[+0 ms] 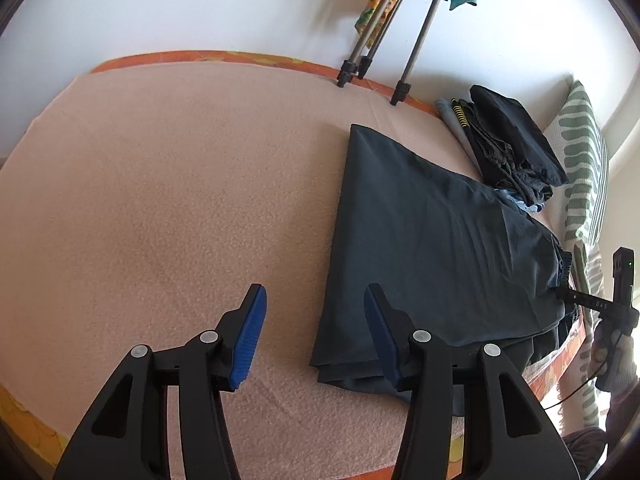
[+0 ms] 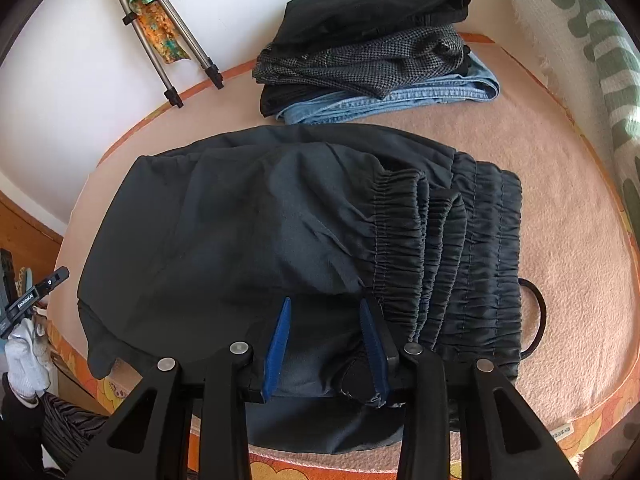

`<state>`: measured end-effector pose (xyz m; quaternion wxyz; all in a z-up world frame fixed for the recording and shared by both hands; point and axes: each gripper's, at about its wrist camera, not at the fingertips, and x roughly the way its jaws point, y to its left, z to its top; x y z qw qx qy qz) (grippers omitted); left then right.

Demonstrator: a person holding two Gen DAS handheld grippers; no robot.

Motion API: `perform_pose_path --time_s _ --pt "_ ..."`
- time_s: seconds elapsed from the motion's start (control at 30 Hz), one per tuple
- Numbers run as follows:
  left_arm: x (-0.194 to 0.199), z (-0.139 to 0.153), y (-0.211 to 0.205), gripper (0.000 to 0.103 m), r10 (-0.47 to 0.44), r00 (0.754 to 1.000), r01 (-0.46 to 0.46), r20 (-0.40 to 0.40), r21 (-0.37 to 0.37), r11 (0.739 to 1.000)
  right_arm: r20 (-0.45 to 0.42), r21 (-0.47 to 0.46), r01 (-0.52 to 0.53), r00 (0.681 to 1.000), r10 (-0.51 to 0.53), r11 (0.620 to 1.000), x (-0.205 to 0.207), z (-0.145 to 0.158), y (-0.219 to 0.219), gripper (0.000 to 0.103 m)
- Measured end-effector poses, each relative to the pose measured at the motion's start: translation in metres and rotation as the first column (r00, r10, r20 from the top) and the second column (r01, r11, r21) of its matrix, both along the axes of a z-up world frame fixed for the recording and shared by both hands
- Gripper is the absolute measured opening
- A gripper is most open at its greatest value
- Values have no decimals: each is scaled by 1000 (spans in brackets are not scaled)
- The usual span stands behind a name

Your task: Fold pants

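tilting steeply downward, the left claw [image 1: 314,320] hangs with its blue pads apart and nothing between them, above the pink blanket [image 1: 160,184] on the bed, just at 9 o'clock of the folded dark pants [image 1: 432,248], whose near corner lies under its right pad. the right claw [image 2: 326,328], also pitched down, has its jaws partly apart astride a fold of the pants beside the gathered waistband [image 2: 452,256], and i cannot tell whether the pads press the cloth. at 9 o'clock in the right wrist view a white-gloved hand [image 2: 24,354] holds the other tool, its label reading roughly "genrobot.ai", while a stack of folded clothes [image 2: 372,40] sits at 12 o'clock.
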<state>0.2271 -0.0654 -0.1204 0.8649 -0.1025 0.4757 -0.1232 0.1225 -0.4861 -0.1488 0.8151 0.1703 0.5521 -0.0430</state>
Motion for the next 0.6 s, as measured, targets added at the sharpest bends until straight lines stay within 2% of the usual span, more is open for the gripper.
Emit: perform_pose_path --time_s 0.1,0.2,0.27,0.37,0.47,0.6 --pt "1 -7 0 50 -6 1000 6 -17 -10 1000 10 -55 -16 1000 17 998 0 14 14 39" --pt "1 -12 -1 50 -5 999 4 -33 -40 999 48 -63 -69 996 72 996 8 39 40 40" --pt "2 -15 0 50 -7 999 3 -50 -70 998 76 -48 -101 992 105 994 19 55 59 48" --pt "3 -20 -4 50 -17 998 13 -57 -73 997 114 -6 -150 982 150 989 42 73 91 57" --pt "4 -24 -8 50 -28 998 23 -63 -73 997 129 25 -188 975 183 982 72 82 125 61" --pt "4 -25 -10 50 -35 998 30 -53 -81 996 111 -2 -236 966 235 972 116 83 176 67"
